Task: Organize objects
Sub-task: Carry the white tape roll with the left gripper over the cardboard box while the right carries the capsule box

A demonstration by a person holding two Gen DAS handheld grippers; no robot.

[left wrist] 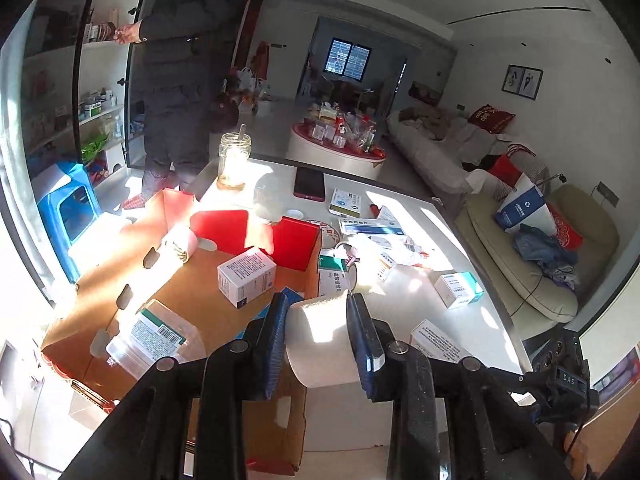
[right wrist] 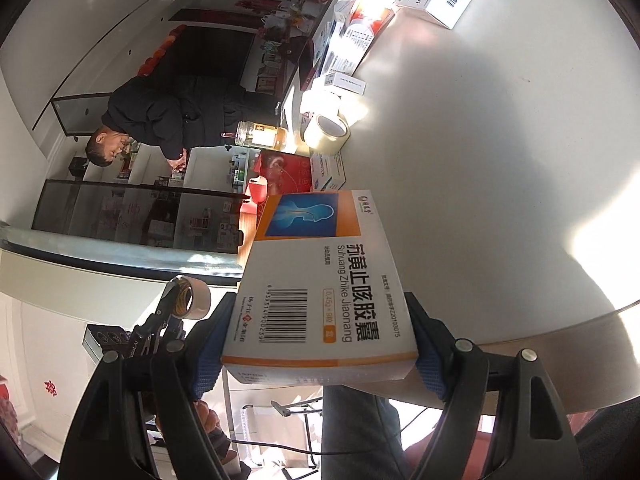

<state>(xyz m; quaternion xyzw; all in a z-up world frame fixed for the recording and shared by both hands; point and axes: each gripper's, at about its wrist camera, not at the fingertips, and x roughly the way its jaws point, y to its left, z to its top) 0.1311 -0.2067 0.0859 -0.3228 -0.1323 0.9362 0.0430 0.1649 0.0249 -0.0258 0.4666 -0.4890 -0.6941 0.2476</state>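
With each grip tilted downward: left gripper (left wrist: 318, 340) fingers on tape roll (left wrist: 320, 344), right gripper (right wrist: 320, 344) on medicine box (right wrist: 320, 292).

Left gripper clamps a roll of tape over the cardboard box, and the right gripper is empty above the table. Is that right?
Not quite. The right gripper is not empty: in the right wrist view its pads clamp an orange-and-white medicine box above the table. The left gripper does clamp the tape roll by the cardboard box.

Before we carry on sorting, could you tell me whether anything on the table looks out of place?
Yes: a dark red phone and a glass jar with a stick in it sit among the medicine boxes. Nothing looks spilled.
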